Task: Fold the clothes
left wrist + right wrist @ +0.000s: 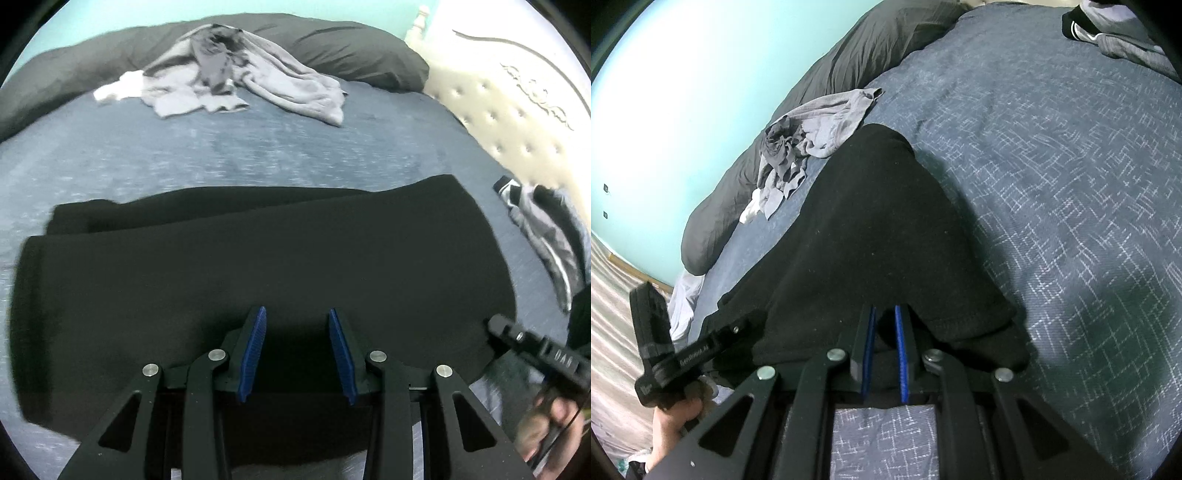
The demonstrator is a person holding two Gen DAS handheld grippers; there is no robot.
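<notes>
A black garment [258, 266] lies spread across the blue patterned bed cover [229, 147], one folded layer over another at its far edge. The left gripper [297, 347] is held low over the near edge of the cloth, pointing across the bed toward the grey pillows [332, 40]; its jaws are spread wide with only dark fabric showing beneath the gap, and whether they touch the cloth cannot be told. In the right wrist view the right gripper [885, 347] is at a corner of the same garment [871, 229], its jaws drawn close together with a bunched fold of black cloth between the blue pads [901, 354]; whether they actually pinch it cannot be told. The person's left hand [677, 417] grips the left tool's handle at the lower left of that view. A heap of grey clothes [236, 74] lies near the pillows, well apart from the black garment, and another grey-and-black garment [543, 229] lies beside the tufted headboard [509, 110].
</notes>
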